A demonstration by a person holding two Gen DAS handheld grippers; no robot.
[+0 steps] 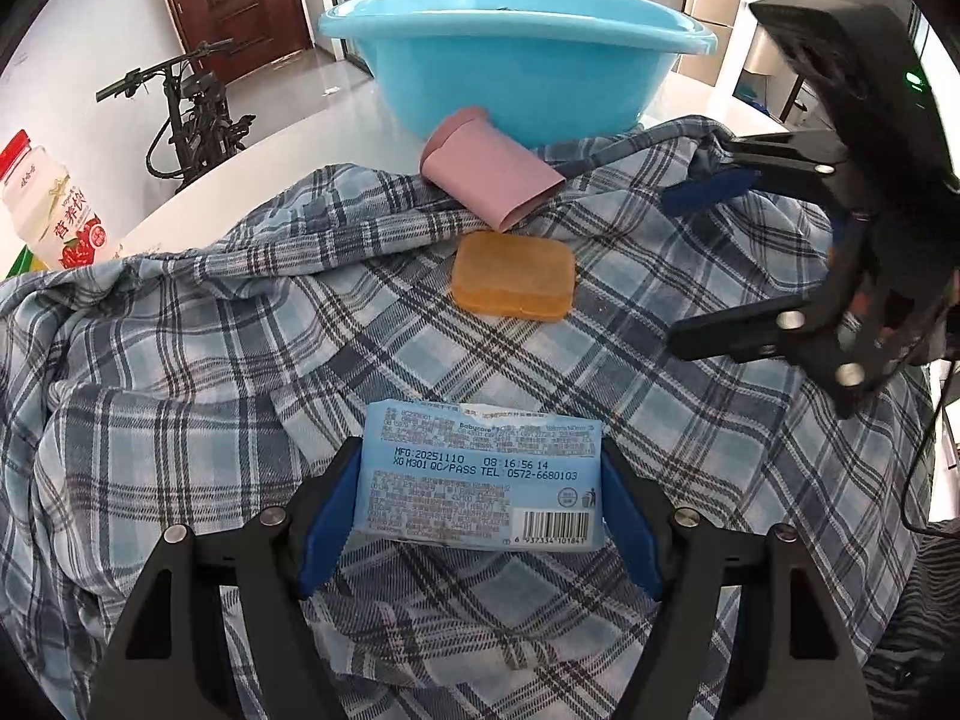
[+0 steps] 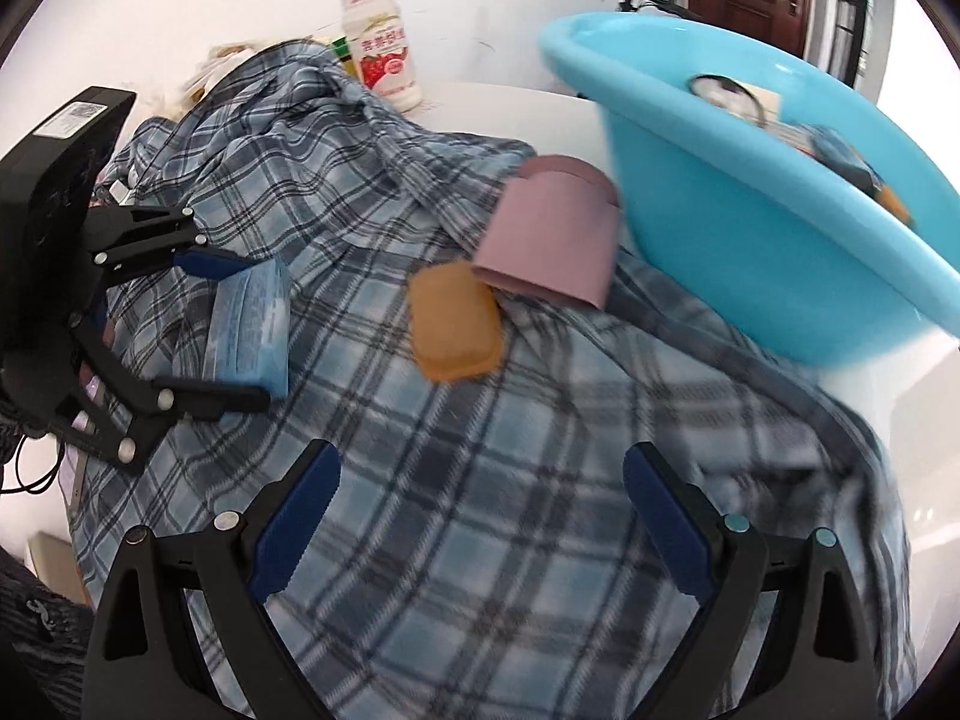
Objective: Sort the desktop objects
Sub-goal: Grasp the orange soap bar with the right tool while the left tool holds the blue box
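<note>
The left gripper (image 1: 480,498) clamps a pale blue wet-wipe pack (image 1: 480,477) just above the plaid shirt (image 1: 240,360). The right gripper (image 2: 480,516) hangs wide open, holding nothing. An amber soap bar (image 1: 513,274) and pink roll (image 1: 489,174) lie on the shirt (roll against the blue basin (image 1: 516,78))

The items inside the basin (image 2: 750,180) are motion-blurred — unidentifiable — and the bottle (image 1: 48,204) is cut off.
</note>
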